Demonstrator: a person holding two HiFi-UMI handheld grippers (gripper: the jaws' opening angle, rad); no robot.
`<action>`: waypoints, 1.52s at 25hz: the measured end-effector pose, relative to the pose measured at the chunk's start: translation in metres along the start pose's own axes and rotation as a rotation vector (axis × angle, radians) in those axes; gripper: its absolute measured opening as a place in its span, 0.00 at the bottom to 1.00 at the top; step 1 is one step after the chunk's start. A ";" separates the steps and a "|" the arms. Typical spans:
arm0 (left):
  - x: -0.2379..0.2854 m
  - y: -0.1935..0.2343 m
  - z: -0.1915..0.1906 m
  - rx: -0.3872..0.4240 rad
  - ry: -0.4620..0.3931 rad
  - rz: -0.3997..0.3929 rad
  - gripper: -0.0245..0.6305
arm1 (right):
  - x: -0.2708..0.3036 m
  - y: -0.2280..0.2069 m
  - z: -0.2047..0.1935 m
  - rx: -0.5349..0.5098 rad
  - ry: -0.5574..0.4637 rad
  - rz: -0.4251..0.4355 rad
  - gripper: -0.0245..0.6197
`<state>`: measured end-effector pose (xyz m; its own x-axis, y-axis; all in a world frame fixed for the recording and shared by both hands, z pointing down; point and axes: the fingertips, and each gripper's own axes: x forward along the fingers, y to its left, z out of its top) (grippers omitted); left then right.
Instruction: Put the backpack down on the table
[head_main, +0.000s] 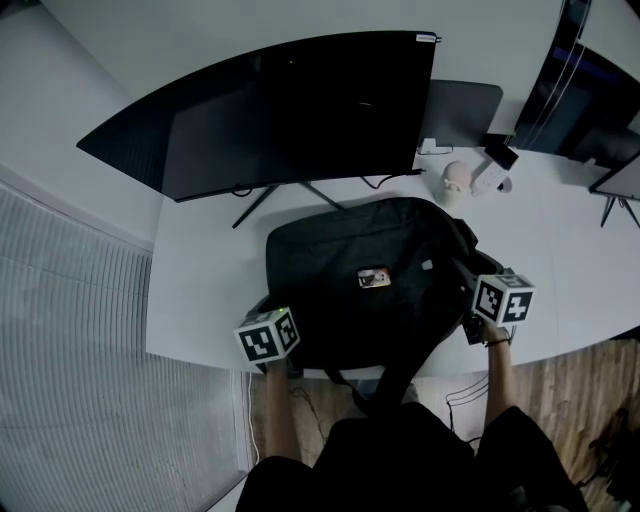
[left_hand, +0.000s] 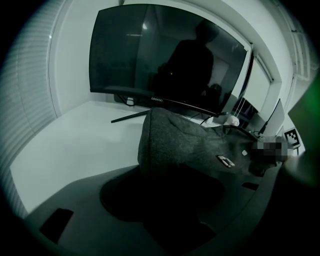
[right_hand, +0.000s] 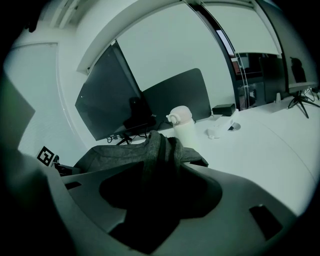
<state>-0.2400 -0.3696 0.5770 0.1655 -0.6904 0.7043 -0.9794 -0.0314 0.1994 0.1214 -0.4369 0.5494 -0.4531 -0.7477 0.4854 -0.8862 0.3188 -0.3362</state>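
the head view looks steeply down from above the person onto the white table (head_main: 200, 270), taking in the whole backpack (head_main: 340, 280) and the curved monitor (head_main: 300, 110) behind it. the left gripper view sits low and very close at the backpack's left end, facing across the table toward the monitor. the right gripper view does likewise from the right end. all three views share backpack, monitor and tabletop.

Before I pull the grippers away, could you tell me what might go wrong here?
Fabric of the backpack sits between the jaws of the left gripper and the right gripper, so pulling back could snag and drag it. It lies near the front edge of the table, straps hanging over; it might slide off.
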 end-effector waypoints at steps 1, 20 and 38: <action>0.001 0.001 0.000 -0.002 0.001 0.002 0.36 | 0.000 -0.001 -0.002 0.004 0.004 -0.011 0.32; -0.043 0.005 0.025 0.106 -0.253 0.166 0.29 | -0.043 -0.004 0.019 0.009 -0.206 -0.128 0.40; -0.112 -0.038 0.040 0.214 -0.390 0.002 0.06 | -0.099 0.050 0.053 -0.169 -0.325 -0.073 0.07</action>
<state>-0.2255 -0.3197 0.4629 0.1476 -0.9102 0.3871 -0.9884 -0.1501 0.0239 0.1274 -0.3778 0.4422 -0.3574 -0.9094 0.2129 -0.9310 0.3286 -0.1592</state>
